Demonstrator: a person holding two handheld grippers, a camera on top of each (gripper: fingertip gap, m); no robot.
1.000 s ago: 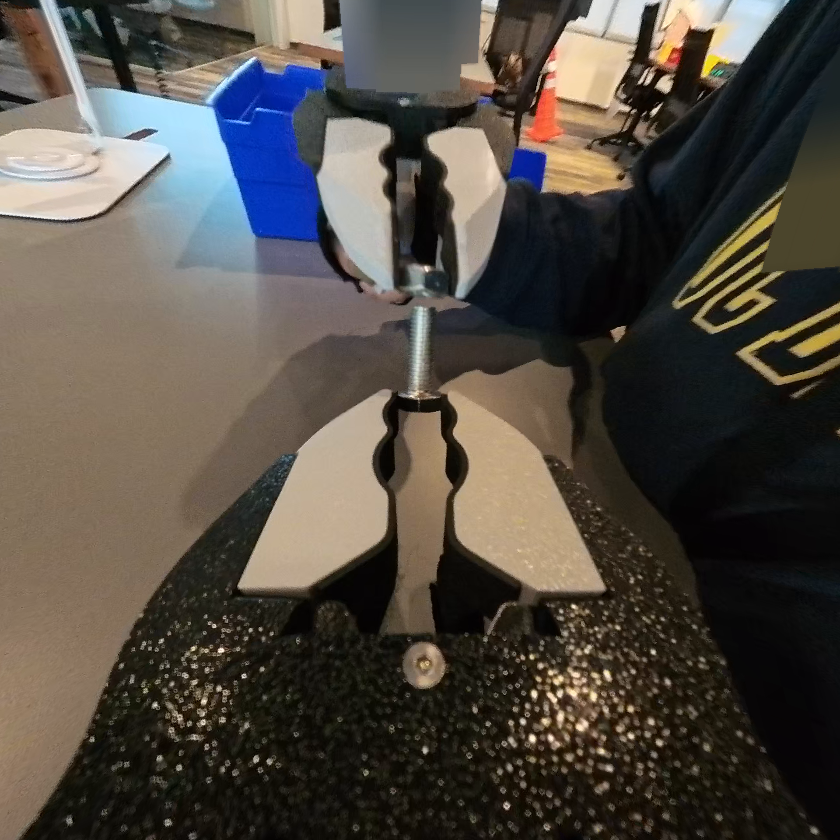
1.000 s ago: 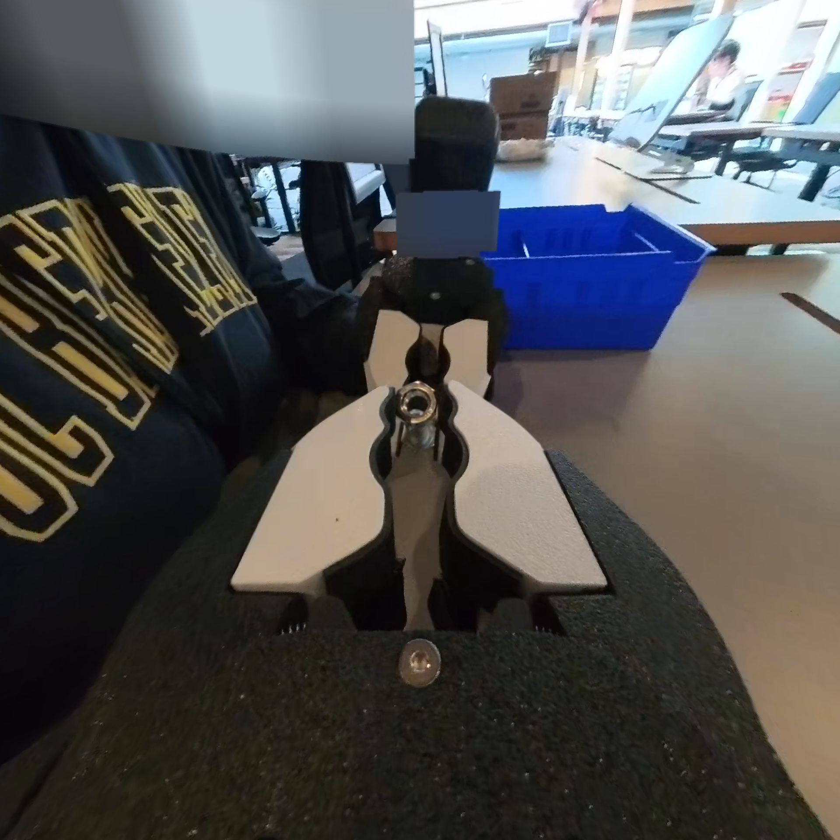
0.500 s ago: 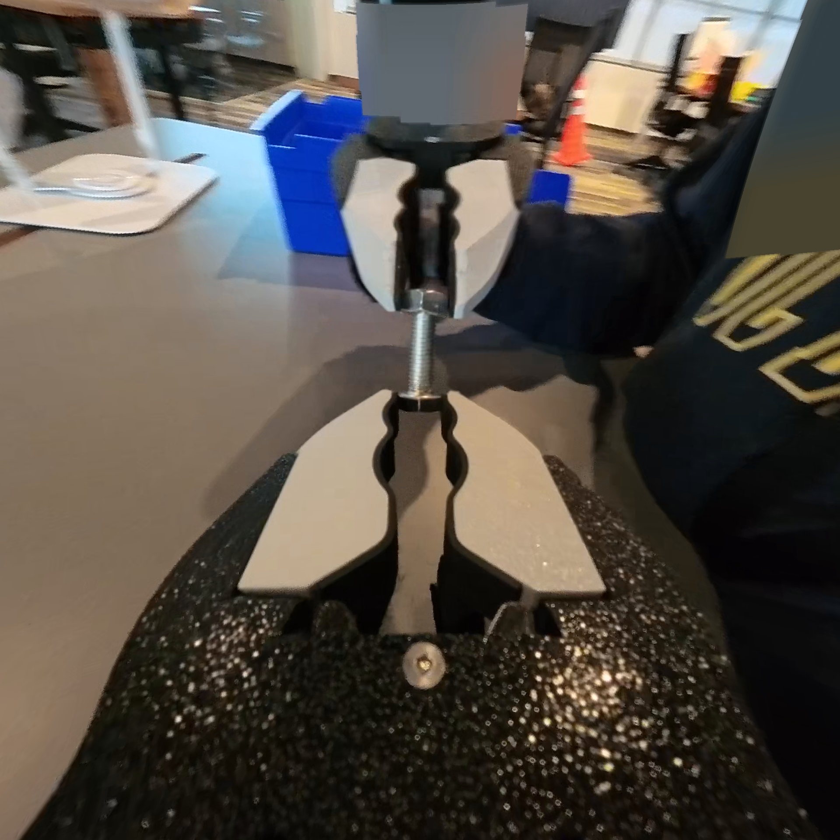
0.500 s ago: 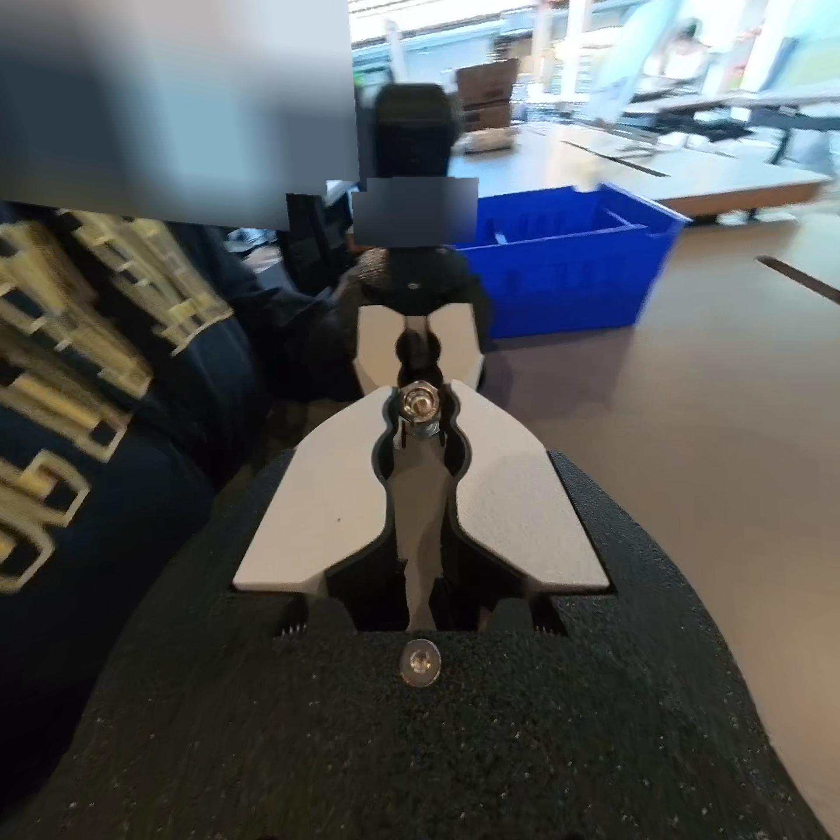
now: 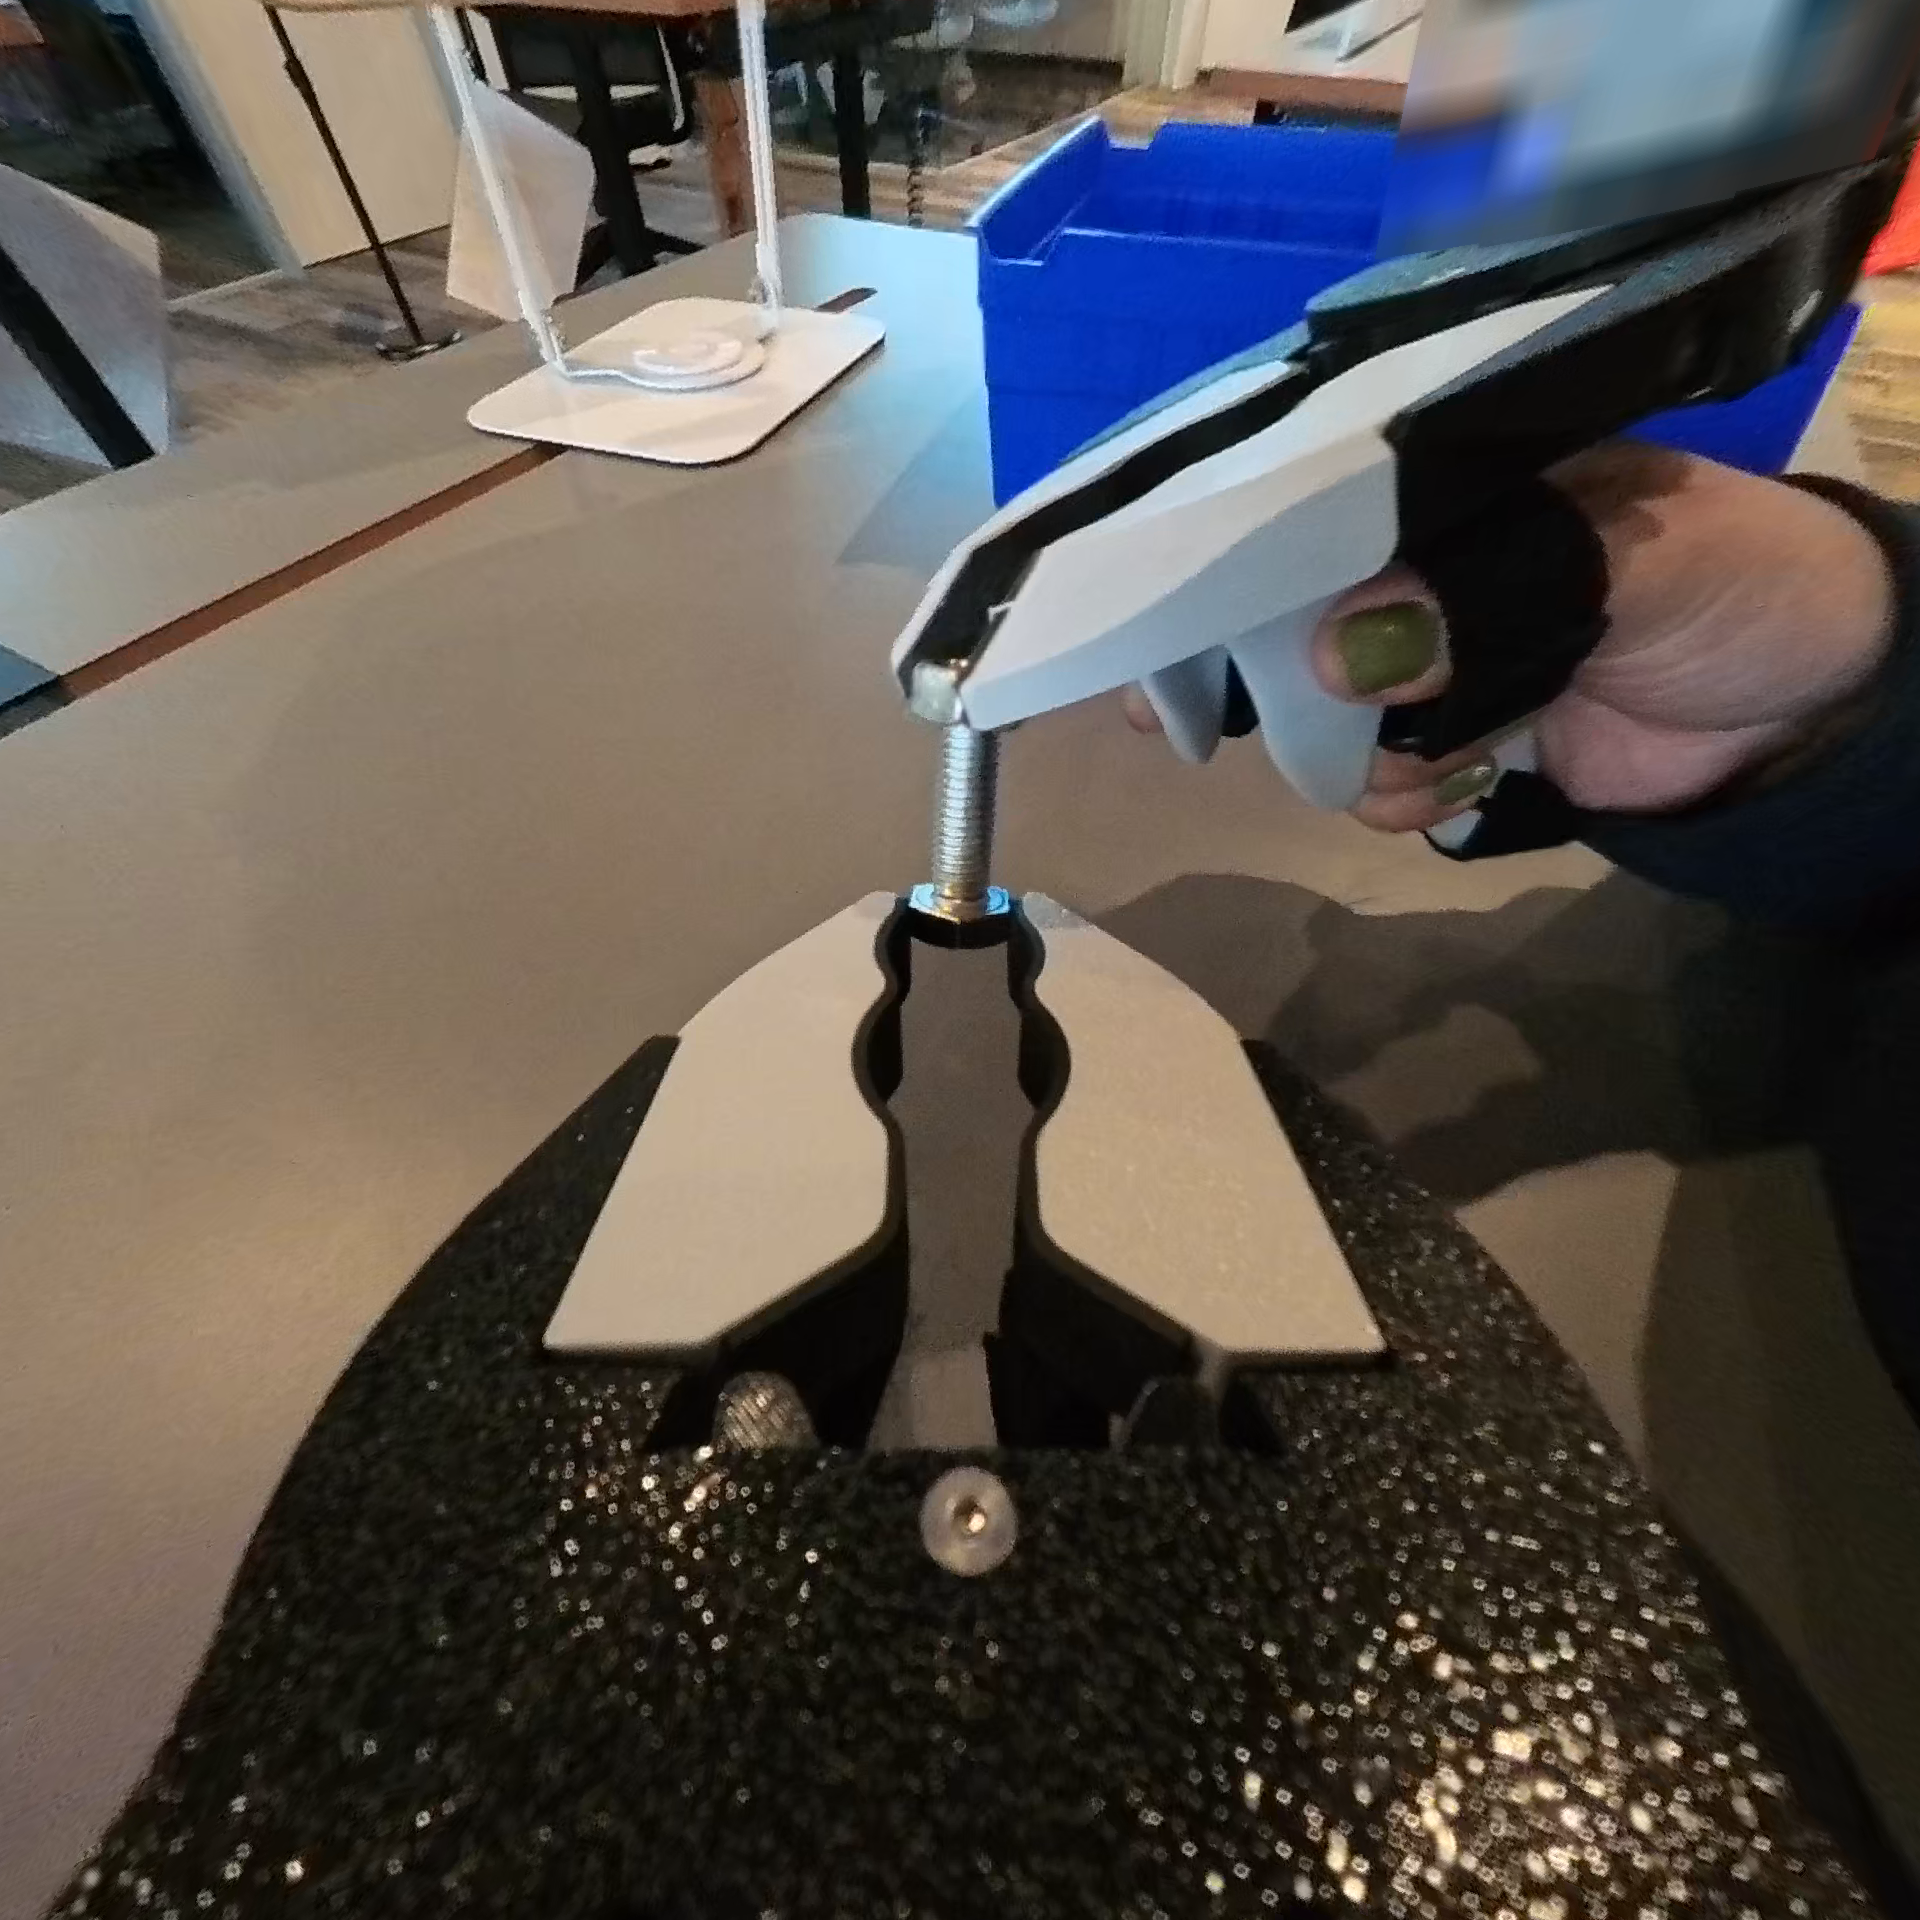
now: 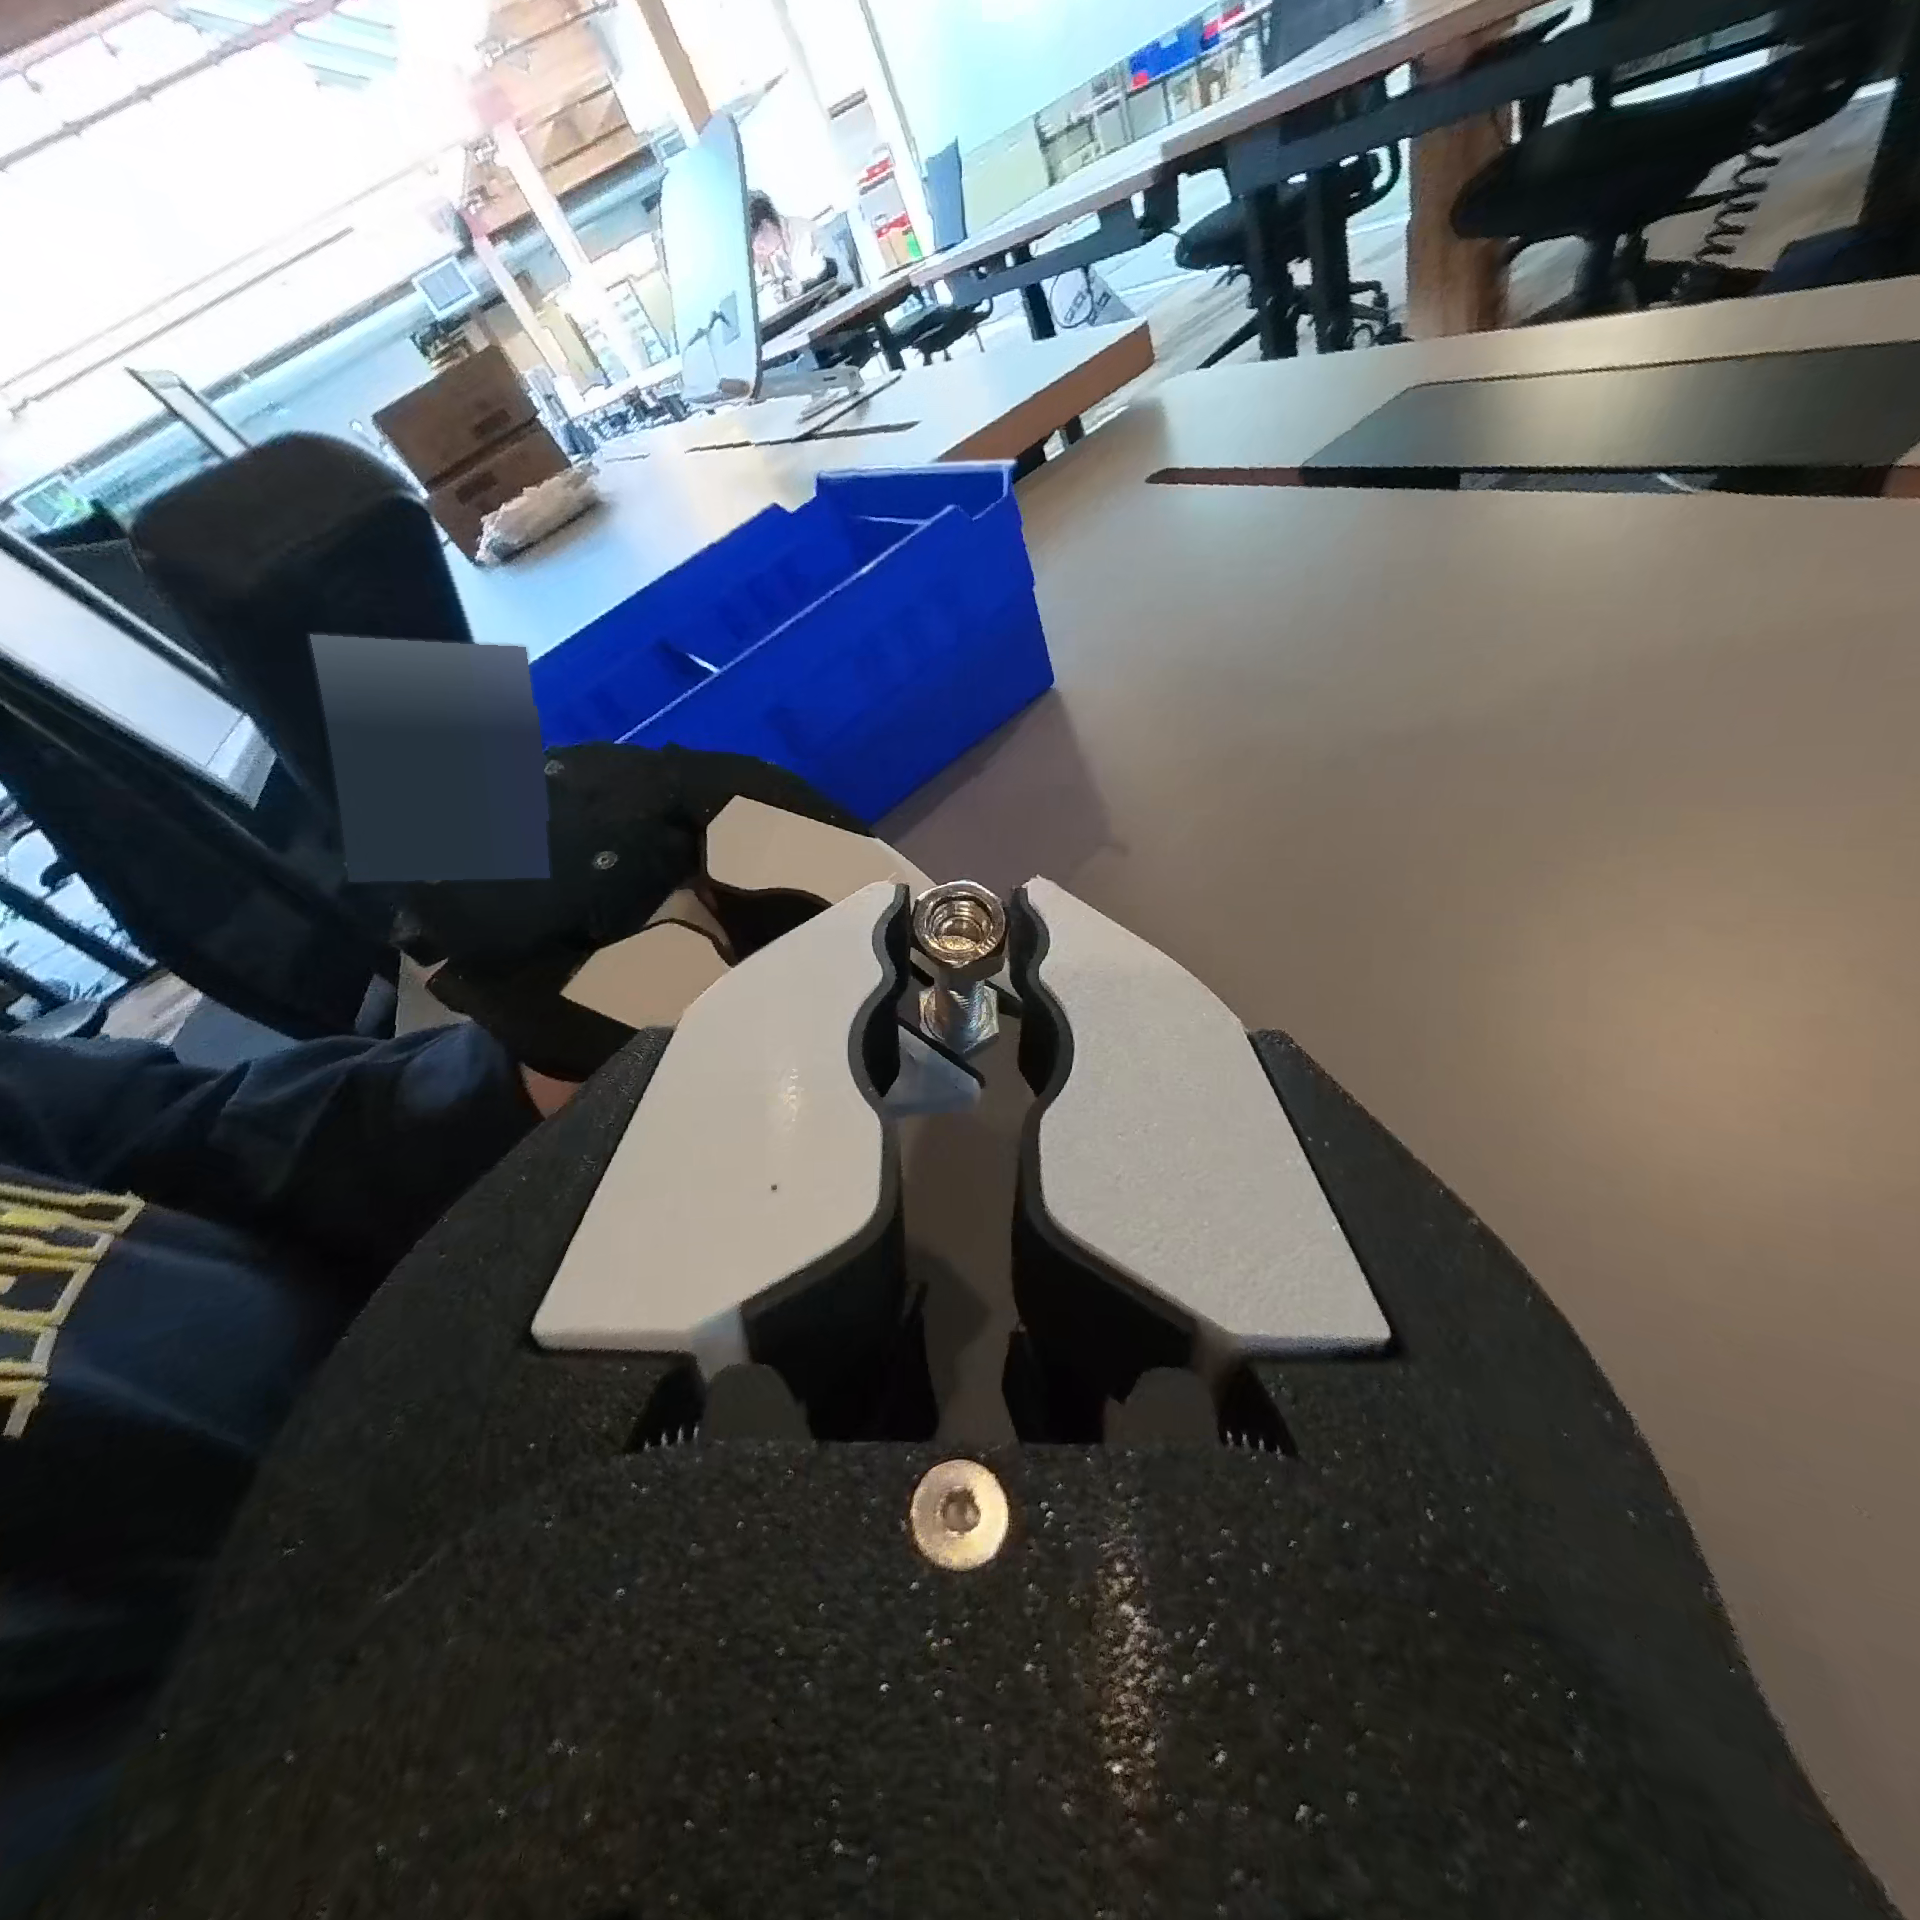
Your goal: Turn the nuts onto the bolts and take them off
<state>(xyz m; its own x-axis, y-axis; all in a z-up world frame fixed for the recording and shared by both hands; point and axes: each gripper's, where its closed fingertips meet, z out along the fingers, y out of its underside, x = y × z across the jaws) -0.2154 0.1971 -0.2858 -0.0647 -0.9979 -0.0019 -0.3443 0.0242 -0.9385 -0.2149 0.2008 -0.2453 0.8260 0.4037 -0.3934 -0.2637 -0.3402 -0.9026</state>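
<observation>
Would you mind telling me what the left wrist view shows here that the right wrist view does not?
Only the left wrist view shows the bolt side-on with its bare thread, the hand on the right gripper, and a white stand base. Only the right wrist view looks down into the nut and shows the dark mat. Both show the bolt held by the left gripper, the nut, the blue bin and grey table.

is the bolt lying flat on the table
No, the bolt stands upright in the air, its head clamped in the left gripper above the table.
</observation>
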